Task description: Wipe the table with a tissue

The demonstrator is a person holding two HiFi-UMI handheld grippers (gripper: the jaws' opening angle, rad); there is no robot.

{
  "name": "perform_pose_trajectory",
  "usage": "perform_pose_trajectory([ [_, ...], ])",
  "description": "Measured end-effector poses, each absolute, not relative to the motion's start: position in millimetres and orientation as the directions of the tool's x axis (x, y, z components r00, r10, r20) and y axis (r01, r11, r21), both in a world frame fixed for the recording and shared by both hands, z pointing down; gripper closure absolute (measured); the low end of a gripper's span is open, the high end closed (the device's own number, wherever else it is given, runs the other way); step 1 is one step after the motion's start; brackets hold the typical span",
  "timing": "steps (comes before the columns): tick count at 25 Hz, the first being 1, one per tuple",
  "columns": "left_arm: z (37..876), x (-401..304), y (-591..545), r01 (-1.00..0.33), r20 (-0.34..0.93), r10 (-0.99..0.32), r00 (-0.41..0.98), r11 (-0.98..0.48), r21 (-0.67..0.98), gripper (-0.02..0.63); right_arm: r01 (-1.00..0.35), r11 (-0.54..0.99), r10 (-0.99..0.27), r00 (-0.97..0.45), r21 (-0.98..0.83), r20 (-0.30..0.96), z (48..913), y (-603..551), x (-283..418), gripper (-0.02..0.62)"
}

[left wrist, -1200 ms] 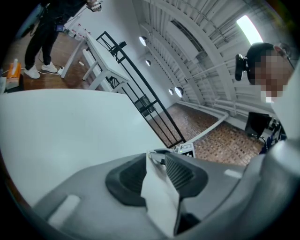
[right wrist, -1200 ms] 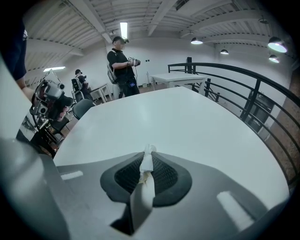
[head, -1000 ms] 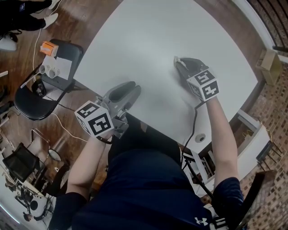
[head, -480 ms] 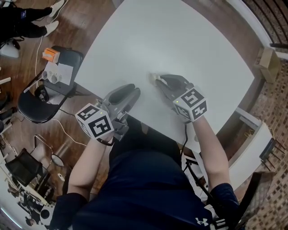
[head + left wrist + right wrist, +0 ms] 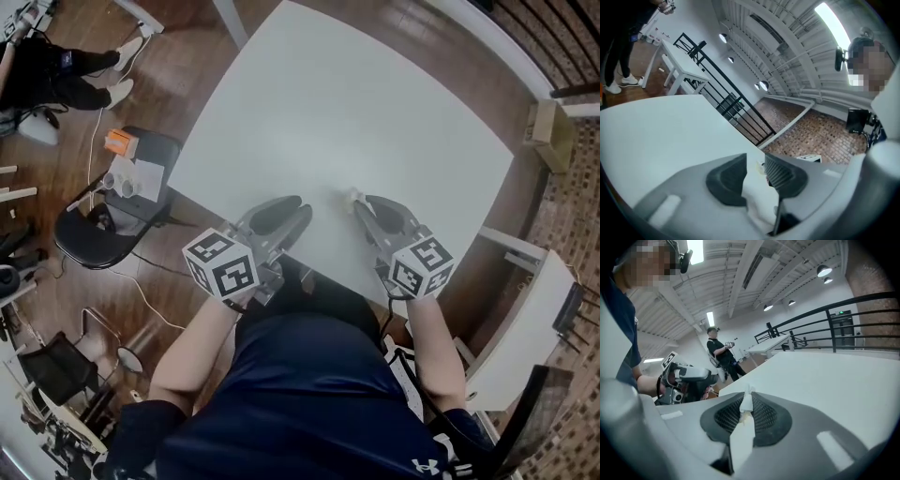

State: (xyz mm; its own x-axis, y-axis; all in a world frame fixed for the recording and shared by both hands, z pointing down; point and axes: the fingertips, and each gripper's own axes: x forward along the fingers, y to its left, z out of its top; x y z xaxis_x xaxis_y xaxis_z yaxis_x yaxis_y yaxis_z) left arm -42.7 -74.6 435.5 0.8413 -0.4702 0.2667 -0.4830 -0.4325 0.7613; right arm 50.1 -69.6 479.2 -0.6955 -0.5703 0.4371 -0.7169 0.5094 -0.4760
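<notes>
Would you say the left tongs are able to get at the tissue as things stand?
Probably yes. The tissue sticks out of the shut right tongs, and the open left tongs are close beside them over the bare table, with nothing between.

— The light is bright and even. The table (image 5: 356,112) reads pale, with almost no shadow on it.
— The head view bulges and its corners darken. Both gripper views curve hard and go black at the rims.
— A strip light (image 5: 833,24) burns out white in the left gripper view, and lamps (image 5: 824,271) flare in the right.
— The foreground there is soft, the far background sharper.
</notes>
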Motion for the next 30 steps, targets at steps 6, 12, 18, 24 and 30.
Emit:
perform_pose_trajectory([
  [6,413,-20,-62,-0.487,0.266,-0.452,0.851,-0.493,0.721,0.497,-0.76,0.403,-0.705,-0.613,-0.511,0.357,437,-53,90,0.549],
  [12,386,-7,-56,-0.479,0.245,-0.444,0.862,-0.553,0.682,0.517,-0.789,0.345,-0.79,-0.537,-0.508,0.297,399,-38,109,0.549],
  [18,373,3,-43,-0.484,0.232,-0.453,0.861,-0.59,0.646,0.541,-0.818,0.307,-0.838,-0.475,-0.486,0.27,382,-24,123,0.549],
  [24,368,5,-34,-0.496,0.222,-0.469,0.855,-0.61,0.618,0.561,-0.832,0.291,-0.858,-0.445,-0.473,0.255,372,-10,124,0.549],
  [30,356,10,-30,-0.489,0.198,-0.472,0.859,-0.641,0.592,0.569,-0.845,0.291,-0.878,-0.422,-0.448,0.224,358,1,126,0.549],
])
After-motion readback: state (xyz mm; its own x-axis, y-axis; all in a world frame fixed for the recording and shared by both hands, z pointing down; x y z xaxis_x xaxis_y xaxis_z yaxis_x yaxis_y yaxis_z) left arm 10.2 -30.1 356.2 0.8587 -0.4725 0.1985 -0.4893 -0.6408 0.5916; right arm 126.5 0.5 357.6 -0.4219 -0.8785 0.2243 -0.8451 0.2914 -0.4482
